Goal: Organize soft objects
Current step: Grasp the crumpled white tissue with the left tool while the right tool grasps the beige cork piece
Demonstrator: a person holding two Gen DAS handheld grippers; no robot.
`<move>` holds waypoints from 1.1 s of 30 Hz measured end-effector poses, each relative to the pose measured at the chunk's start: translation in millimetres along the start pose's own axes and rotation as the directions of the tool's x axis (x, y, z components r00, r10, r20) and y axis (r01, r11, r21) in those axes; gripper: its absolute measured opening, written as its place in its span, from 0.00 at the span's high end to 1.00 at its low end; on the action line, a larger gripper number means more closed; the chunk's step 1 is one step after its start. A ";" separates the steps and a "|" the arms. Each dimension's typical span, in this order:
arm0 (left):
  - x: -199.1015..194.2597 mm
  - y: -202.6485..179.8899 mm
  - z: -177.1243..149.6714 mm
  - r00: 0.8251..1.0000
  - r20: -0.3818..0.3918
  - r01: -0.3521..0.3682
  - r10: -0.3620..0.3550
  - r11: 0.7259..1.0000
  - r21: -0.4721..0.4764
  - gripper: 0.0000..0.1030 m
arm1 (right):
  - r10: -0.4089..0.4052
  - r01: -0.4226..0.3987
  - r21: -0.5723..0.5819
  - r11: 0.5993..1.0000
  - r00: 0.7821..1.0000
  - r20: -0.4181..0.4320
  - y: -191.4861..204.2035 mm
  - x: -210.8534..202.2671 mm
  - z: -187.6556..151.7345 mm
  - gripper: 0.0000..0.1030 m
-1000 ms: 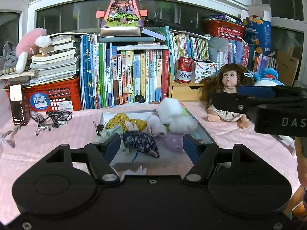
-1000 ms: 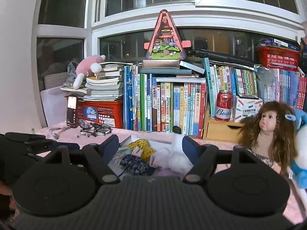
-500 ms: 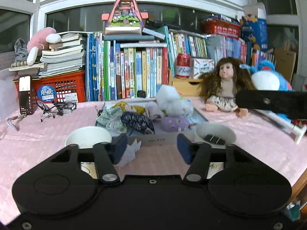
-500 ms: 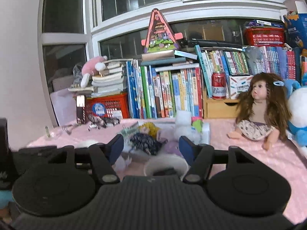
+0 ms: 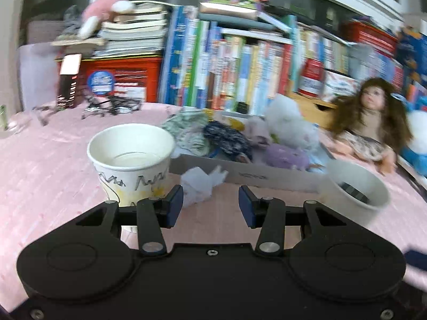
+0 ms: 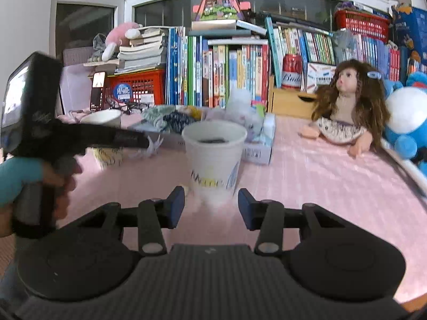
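Both grippers have backed away from the cardboard tray [image 5: 240,177], so 2 paper cups now show in front of it. Left gripper [image 5: 210,208] is spread wide, holding nothing, with the left cup [image 5: 130,160] looking empty and a crumpled tissue [image 5: 200,184] just beside it. Right gripper [image 6: 210,208] gapes too, facing the right cup [image 6: 214,157] with something dark inside. Soft scrunchies [image 5: 226,138] and cotton fluff [image 5: 285,117] sit piled in the tray.

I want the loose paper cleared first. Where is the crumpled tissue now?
In the left wrist view the tissue lies on the pink cloth just ahead of the open left tongs, between the paper cup and the tray.
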State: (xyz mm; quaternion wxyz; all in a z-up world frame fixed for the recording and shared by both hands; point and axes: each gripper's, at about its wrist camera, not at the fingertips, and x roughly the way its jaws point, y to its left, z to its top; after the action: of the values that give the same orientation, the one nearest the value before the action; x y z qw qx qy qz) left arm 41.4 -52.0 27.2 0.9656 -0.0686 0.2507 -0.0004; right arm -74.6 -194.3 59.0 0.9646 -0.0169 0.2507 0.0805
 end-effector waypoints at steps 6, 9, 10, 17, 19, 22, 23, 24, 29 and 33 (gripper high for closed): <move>30.9 -6.1 -0.4 0.997 -0.017 -0.079 0.078 0.994 -0.076 0.53 | -0.010 0.010 0.010 1.000 1.000 -0.015 -4.3 -0.6 -13.5 0.51; 45.9 -6.9 0.5 0.992 -0.038 -0.125 0.121 0.984 -0.124 0.52 | -0.004 0.004 0.014 1.000 1.000 -0.017 -6.0 -1.3 -17.5 0.51; 50.6 -7.5 1.0 0.990 -0.050 -0.135 0.129 0.981 -0.137 0.52 | -0.003 0.003 0.010 1.000 1.000 -0.016 -5.9 -1.1 -18.4 0.51; 67.7 -14.0 0.4 0.985 -0.086 -0.165 0.152 0.973 -0.164 0.70 | 0.015 -0.015 -0.023 1.000 1.000 -0.020 0.4 3.1 -22.1 0.50; 66.6 -15.4 0.1 0.986 -0.084 -0.156 0.145 0.976 -0.153 0.77 | 0.020 -0.021 -0.016 1.000 1.000 -0.022 0.6 4.7 -22.2 0.50; 58.1 -17.1 -1.3 0.990 -0.066 -0.135 0.127 0.982 -0.129 0.80 | 0.025 -0.025 -0.011 1.000 0.999 -0.021 0.1 6.4 -22.5 0.50; 54.0 -17.1 -2.2 0.991 -0.066 -0.124 0.116 0.985 -0.120 0.80 | 0.026 -0.027 -0.010 1.000 0.999 -0.021 0.2 6.6 -22.5 0.50; 49.1 -16.7 -3.5 0.993 -0.066 -0.110 0.103 0.988 -0.109 0.80 | 0.027 -0.027 -0.010 1.000 0.999 -0.020 0.4 6.9 -22.2 0.50; 16.8 -13.2 -17.3 0.995 -0.088 -0.040 0.036 0.998 -0.039 0.80 | 0.030 -0.030 -0.004 1.000 0.999 -0.020 0.0 10.3 -22.5 0.50; -11.2 -3.0 -30.0 0.994 -0.112 0.008 -0.005 1.000 0.024 0.79 | 0.039 -0.040 -0.006 0.999 0.999 -0.019 2.5 13.1 -21.0 0.50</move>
State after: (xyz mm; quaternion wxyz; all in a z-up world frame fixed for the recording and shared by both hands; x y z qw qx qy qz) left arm 17.2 -58.6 7.1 0.9508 -0.0574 0.3042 -0.0105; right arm -73.8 -191.5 34.3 0.9603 -0.0156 0.2600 0.1002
